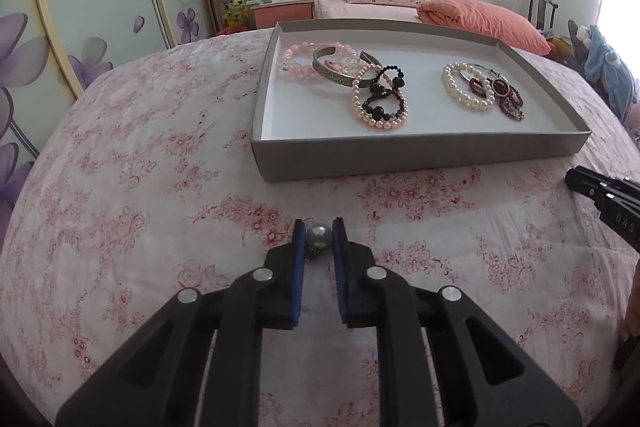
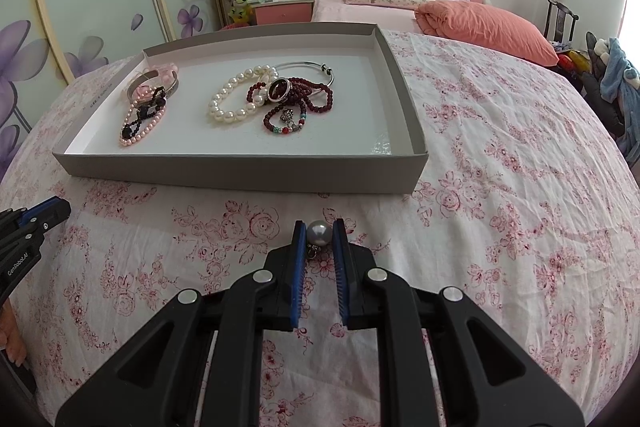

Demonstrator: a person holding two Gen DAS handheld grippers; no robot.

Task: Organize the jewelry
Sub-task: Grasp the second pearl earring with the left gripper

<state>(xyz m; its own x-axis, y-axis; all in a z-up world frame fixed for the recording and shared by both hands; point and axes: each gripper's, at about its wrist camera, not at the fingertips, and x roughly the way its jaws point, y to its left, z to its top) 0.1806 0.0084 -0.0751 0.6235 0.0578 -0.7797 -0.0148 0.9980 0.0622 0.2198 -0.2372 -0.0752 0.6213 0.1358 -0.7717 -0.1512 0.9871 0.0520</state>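
Observation:
A grey pearl earring (image 1: 319, 235) with a small dark clasp sits pinched between the blue pads of my left gripper (image 1: 318, 233), just above the floral sheet. My right gripper (image 2: 319, 233) is shut on a second grey pearl earring (image 2: 319, 231) the same way. Ahead lies a shallow grey tray (image 1: 400, 155) (image 2: 240, 171). It holds a pink pearl bracelet (image 1: 378, 99), a silver cuff (image 1: 340, 67), a white pearl bracelet (image 2: 234, 99) and dark red bead strands (image 2: 304, 95). Each view catches the other gripper at its edge: the right gripper (image 1: 576, 179) and the left gripper (image 2: 60, 207).
The tray rests on a bed covered with a pink floral sheet (image 2: 500, 187). Behind it are an orange quilt (image 2: 488, 27), pillows, a headboard and a pink nightstand (image 1: 284, 11). A wardrobe with purple flower doors (image 1: 100, 27) stands at the left. A finger shows at the lower left (image 2: 12, 343).

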